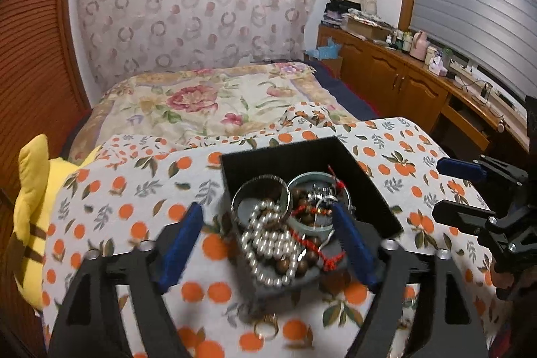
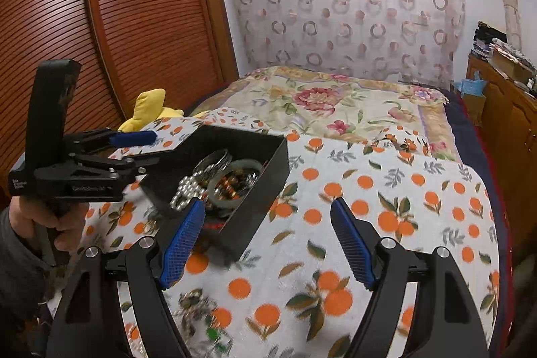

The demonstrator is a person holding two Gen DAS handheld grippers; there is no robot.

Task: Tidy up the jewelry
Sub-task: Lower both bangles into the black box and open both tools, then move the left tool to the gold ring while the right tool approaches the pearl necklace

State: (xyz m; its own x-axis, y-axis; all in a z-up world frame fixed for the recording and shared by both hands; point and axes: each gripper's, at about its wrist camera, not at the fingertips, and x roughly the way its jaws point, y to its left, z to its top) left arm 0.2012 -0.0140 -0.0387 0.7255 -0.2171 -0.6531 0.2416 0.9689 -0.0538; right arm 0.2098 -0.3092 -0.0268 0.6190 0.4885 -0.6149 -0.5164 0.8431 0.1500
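Note:
A black box (image 1: 295,156) (image 2: 268,183) sits on the orange-print cloth and holds a silver bead necklace (image 1: 268,244), a silver bangle (image 1: 260,195), a green bangle (image 1: 310,180) and brown beads with red cord. My left gripper (image 1: 268,220) is open, its blue fingers either side of the box's near part. A gold ring (image 1: 266,326) lies on the cloth in front of it. My right gripper (image 2: 268,217) is open above the cloth at the box's right corner. A blurred jewelry piece (image 2: 198,307) lies near its left finger.
The orange-print cloth (image 1: 117,190) covers a raised surface by a bed with a floral blanket (image 1: 208,99). A yellow plush toy (image 1: 30,207) lies at the left. A wooden cabinet (image 1: 396,69) with bottles stands at the right, a slatted wardrobe (image 2: 134,22) at the left.

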